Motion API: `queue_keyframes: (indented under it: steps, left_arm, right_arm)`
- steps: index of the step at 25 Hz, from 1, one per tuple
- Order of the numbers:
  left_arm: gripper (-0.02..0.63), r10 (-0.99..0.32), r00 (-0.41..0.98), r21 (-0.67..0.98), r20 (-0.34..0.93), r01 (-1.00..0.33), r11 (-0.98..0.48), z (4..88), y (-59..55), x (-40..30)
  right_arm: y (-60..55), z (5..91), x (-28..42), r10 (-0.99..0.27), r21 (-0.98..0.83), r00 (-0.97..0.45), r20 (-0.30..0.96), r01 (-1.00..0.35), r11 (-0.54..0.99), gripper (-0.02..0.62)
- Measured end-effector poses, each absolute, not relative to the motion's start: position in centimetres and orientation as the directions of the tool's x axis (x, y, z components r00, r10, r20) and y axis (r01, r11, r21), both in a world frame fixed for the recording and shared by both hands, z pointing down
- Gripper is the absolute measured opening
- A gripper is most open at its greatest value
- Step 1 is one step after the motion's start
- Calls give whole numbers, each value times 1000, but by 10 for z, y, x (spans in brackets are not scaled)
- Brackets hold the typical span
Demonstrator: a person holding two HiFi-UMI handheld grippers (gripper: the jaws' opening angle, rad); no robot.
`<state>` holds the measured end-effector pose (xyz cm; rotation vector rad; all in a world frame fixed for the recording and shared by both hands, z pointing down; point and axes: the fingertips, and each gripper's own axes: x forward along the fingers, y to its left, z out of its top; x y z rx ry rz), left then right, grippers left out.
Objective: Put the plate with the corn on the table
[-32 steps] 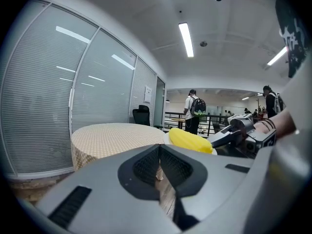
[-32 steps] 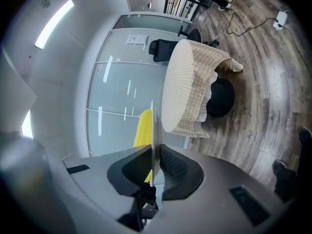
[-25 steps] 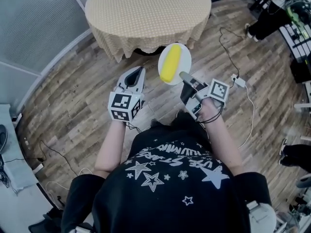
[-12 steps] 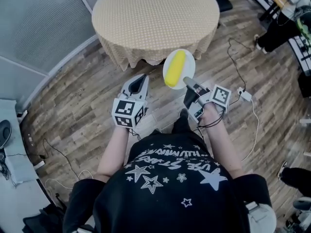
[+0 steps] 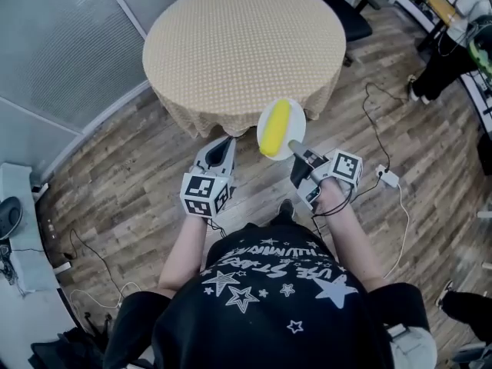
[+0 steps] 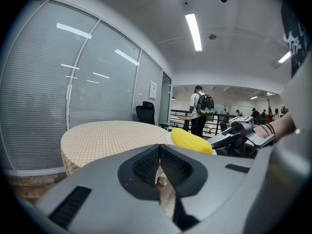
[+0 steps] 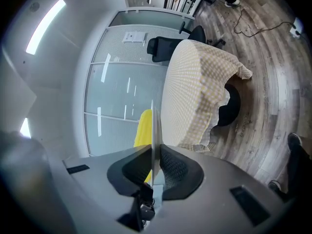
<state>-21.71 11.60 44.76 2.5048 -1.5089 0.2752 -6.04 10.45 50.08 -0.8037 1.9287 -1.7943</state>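
Plate point(image 5: 297, 124) looks stiff, light, slick; we pinch its rim in right gripper point(image 5: 294, 145), so loose corn point(image 5: 275, 127) may roll; left gripper point(image 5: 225, 143) fingers pressed together, empty.

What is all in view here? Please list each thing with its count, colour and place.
round table under a checked cloth: one, beige, ahead of the person.
round white plate: one, white, in the air by the table's near edge.
yellow corn cob: one, yellow, lying on the plate.
black office chair: one, black, beyond the table.
wooden plank floor: one, brown-grey, under everything.
white power strip: one, white, on the floor, right.
left gripper: one, grey, jaws together, empty.
right gripper: one, grey, shut on the plate's rim.
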Motion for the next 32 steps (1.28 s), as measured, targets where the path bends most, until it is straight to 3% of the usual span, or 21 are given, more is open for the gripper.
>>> queue_keyframes:
  steps: [17, 32]
  left_arm:
    - [8, -893, 376, 68, 248, -926, -371, 437, 33, -144]
    - [8, -844, 454, 102, 286, -890, -444, 459, -48, -112]
  right_arm:
    - [20, 498, 33, -609, -988, -787, 102, -149, 28, 46]
    - [-42, 513, 52, -638, -987, -759, 130, -163, -8, 46]
